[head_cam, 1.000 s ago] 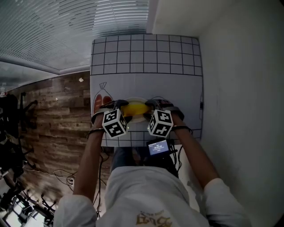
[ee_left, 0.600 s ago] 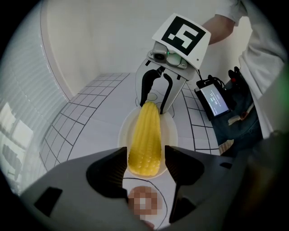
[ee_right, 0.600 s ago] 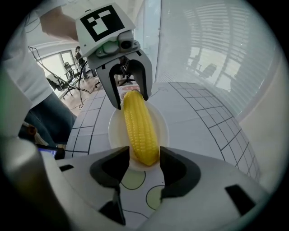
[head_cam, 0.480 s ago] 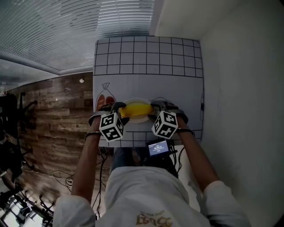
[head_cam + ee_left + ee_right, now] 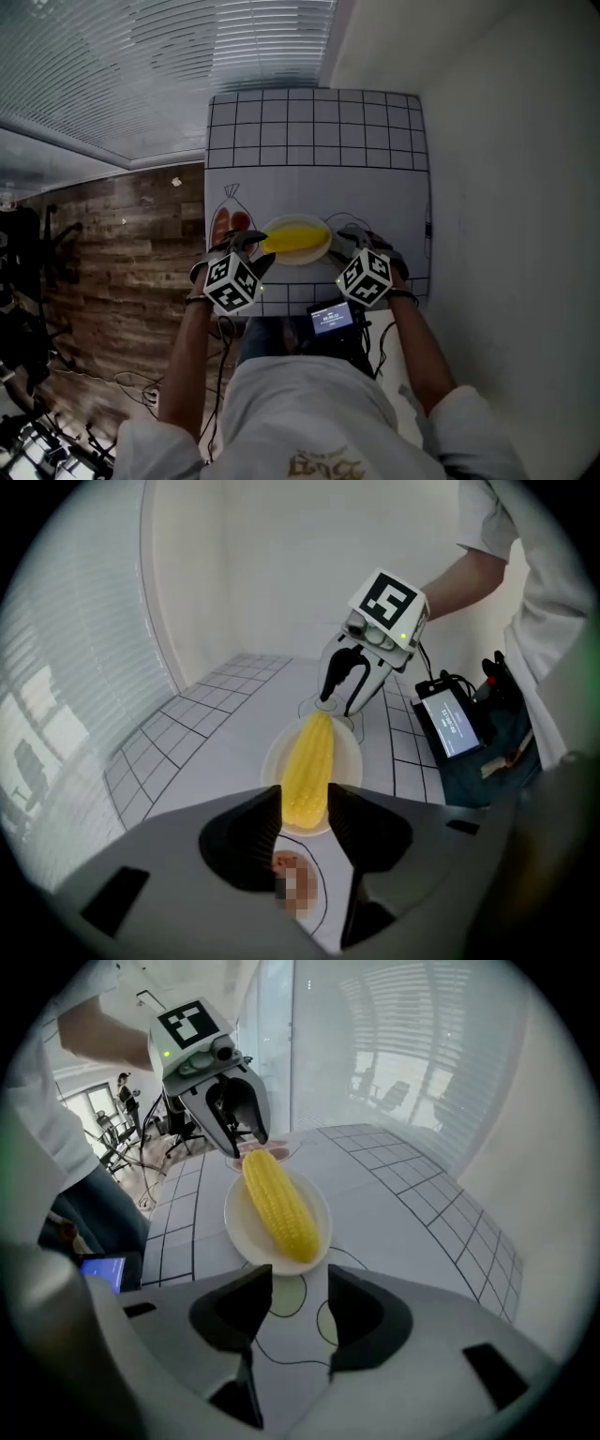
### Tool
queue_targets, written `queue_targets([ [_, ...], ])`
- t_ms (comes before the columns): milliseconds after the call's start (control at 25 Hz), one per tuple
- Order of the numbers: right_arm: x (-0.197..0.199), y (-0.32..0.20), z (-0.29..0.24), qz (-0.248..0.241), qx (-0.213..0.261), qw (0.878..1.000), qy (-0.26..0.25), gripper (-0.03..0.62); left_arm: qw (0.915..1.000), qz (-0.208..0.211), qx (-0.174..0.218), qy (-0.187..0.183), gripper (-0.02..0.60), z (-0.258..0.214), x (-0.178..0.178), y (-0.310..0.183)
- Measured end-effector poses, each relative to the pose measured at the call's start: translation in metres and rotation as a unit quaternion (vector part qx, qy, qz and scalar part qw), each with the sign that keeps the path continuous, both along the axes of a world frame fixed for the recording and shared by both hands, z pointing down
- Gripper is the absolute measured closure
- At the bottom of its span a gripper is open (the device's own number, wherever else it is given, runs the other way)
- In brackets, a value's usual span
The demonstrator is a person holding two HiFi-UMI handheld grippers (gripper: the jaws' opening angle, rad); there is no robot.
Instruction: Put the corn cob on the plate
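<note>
One corn cob [image 5: 295, 235] is laid lengthwise across one white plate [image 5: 300, 259], which is set near the middle of the near edge of the gridded table [image 5: 319, 141]. Two grippers are held at that edge, one on each side of the plate: the left gripper [image 5: 257, 244] just beside the plate's left rim, the right gripper [image 5: 350, 235] just beside its right rim. On both, the jaws are seen part-way apart and closing, with nothing gripped between them, and the cob is touched by neither.
</note>
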State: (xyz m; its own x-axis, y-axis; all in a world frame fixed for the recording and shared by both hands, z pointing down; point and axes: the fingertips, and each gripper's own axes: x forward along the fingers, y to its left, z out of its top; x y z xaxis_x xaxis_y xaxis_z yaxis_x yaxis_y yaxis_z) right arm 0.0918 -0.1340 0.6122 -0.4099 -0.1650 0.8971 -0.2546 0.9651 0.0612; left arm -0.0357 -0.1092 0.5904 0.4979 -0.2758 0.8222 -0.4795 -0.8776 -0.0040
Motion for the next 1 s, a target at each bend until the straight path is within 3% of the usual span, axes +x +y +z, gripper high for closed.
queue_targets([
  [80, -0.001, -0.001, -0.007, 0.020, 0.015, 1.000, -0.013, 0.437, 0.9996, -0.022, 0.012, 0.008, 0.485, -0.005, -0.004, -0.004],
  [160, -0.003, -0.001, -0.013, 0.034, 0.033, 0.999, -0.020, 0.528, 0.9989, -0.043, 0.012, 0.017, 0.553, -0.007, -0.007, -0.005],
  [240, -0.005, -0.001, -0.020, 0.047, 0.046, 0.998, -0.025, 0.584, 0.9976, -0.063, 0.009, 0.025, 0.574, -0.008, -0.010, -0.007],
  [360, -0.008, 0.003, -0.026, 0.074, 0.040, 0.996, -0.034, 0.586, 0.9941, -0.097, 0.023, 0.043, 0.574, -0.014, -0.015, -0.012],
  [560, -0.010, 0.011, -0.047, 0.151, 0.042, 0.985, -0.073, 0.586, 0.9800, -0.166, 0.045, 0.100, 0.574, -0.035, -0.024, -0.012],
  [680, -0.015, 0.016, -0.067, 0.191, 0.039, 0.973, -0.120, 0.586, 0.9740, -0.196, 0.060, 0.096, 0.574, -0.049, -0.034, -0.009],
  [760, -0.021, 0.019, -0.083, 0.215, 0.042, 0.963, -0.159, 0.586, 0.9664, -0.217, 0.065, 0.122, 0.574, -0.063, -0.038, -0.004],
  [840, -0.023, 0.018, -0.106, 0.241, 0.077, 0.948, -0.195, 0.586, 0.9519, -0.237, 0.071, 0.180, 0.574, -0.084, -0.040, 0.000],
  [920, -0.021, 0.013, -0.141, 0.272, 0.141, 0.920, -0.245, 0.586, 0.9355, -0.245, 0.096, 0.236, 0.574, -0.114, -0.043, 0.001],
  [1000, -0.018, 0.010, -0.177, 0.304, 0.188, 0.885, -0.299, 0.586, 0.9222, -0.246, 0.137, 0.265, 0.574, -0.145, -0.050, 0.000],
])
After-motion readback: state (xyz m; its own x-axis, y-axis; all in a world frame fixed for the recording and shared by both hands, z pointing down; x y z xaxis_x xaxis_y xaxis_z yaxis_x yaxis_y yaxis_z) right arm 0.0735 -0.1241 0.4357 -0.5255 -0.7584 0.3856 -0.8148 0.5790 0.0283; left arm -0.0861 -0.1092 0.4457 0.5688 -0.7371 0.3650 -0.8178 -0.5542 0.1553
